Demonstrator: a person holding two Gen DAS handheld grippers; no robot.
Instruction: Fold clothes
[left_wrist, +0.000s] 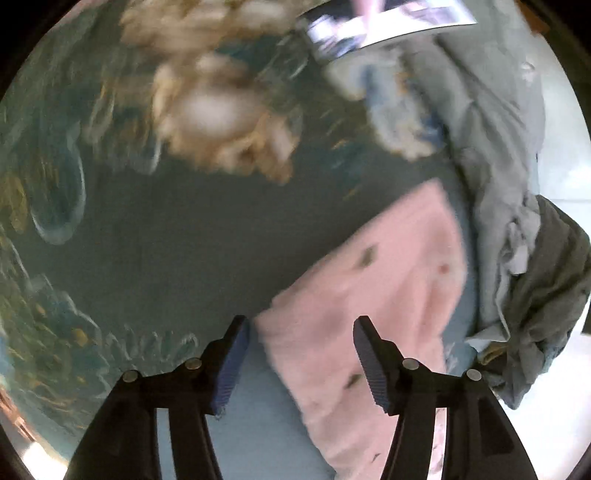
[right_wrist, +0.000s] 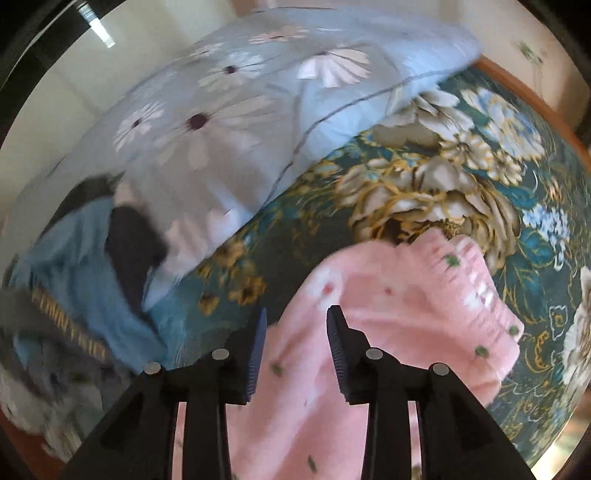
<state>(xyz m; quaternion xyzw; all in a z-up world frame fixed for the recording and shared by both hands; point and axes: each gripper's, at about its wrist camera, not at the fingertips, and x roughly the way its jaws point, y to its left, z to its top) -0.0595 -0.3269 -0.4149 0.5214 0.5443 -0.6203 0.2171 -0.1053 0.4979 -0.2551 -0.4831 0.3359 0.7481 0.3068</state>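
Note:
A pink garment (left_wrist: 373, 280) with small green and red dots lies on the teal floral bedspread (left_wrist: 166, 236). In the left wrist view my left gripper (left_wrist: 301, 332) is open, its jaws wide apart just above the garment's near edge. In the right wrist view the pink garment (right_wrist: 399, 317) lies partly folded, with a ruffled hem at its far side. My right gripper (right_wrist: 295, 325) is open over the garment, nothing held between its jaws. Both views are motion blurred.
A grey-green pile of clothes (left_wrist: 517, 229) lies at the right in the left wrist view. A pale blue floral pillow (right_wrist: 236, 110) lies at the back in the right wrist view, with blue and dark clothes (right_wrist: 85, 258) at the left. The bedspread (right_wrist: 424, 177) fills the right.

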